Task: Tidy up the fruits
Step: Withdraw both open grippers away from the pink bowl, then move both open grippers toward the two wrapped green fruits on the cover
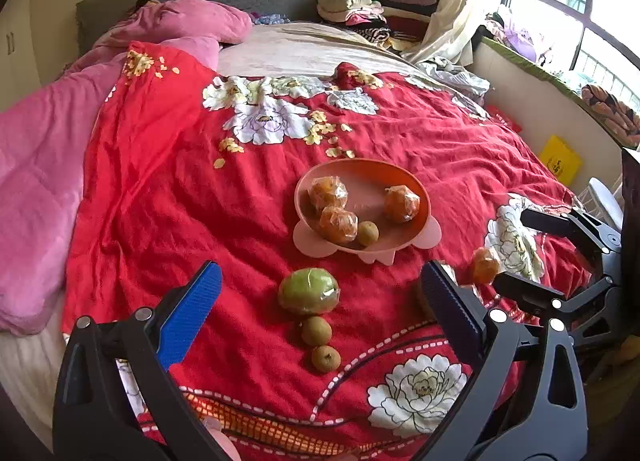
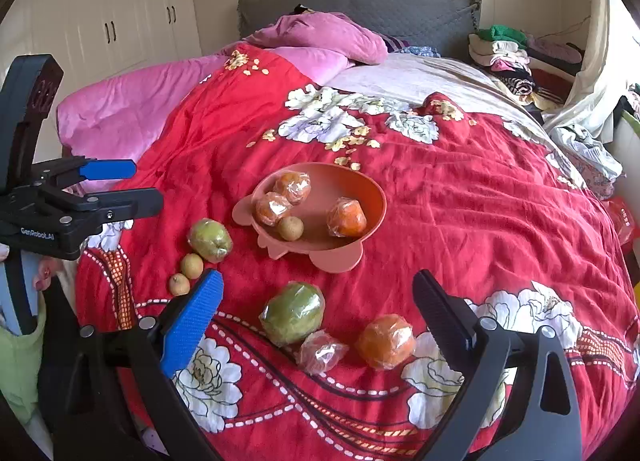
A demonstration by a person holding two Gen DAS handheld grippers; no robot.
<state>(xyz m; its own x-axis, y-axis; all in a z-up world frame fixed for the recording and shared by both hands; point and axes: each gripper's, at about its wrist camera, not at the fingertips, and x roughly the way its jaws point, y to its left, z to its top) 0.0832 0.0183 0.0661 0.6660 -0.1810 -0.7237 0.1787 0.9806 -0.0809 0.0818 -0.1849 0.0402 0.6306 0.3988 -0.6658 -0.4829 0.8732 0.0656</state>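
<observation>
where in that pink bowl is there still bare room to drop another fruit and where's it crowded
The pink bowl is bare along its far rim and in the middle, between the lone wrapped orange and the pair of wrapped oranges. The near-left side is crowded: that pair and a small brown fruit sit clustered together.

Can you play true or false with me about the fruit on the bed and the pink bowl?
1. The pink bowl holds three wrapped oranges and one small brown fruit. True.
2. Both grippers are holding fruit. False: the left gripper and the right gripper are open and hold nothing.
3. Two green fruits lie on the red bedspread, outside the bowl. True: one is left of the bowl, one is nearer the right gripper.
4. The bowl is tipped upside down. False: it sits open side up.
5. Every small brown fruit is in the bowl. False: two lie on the bedspread.
</observation>
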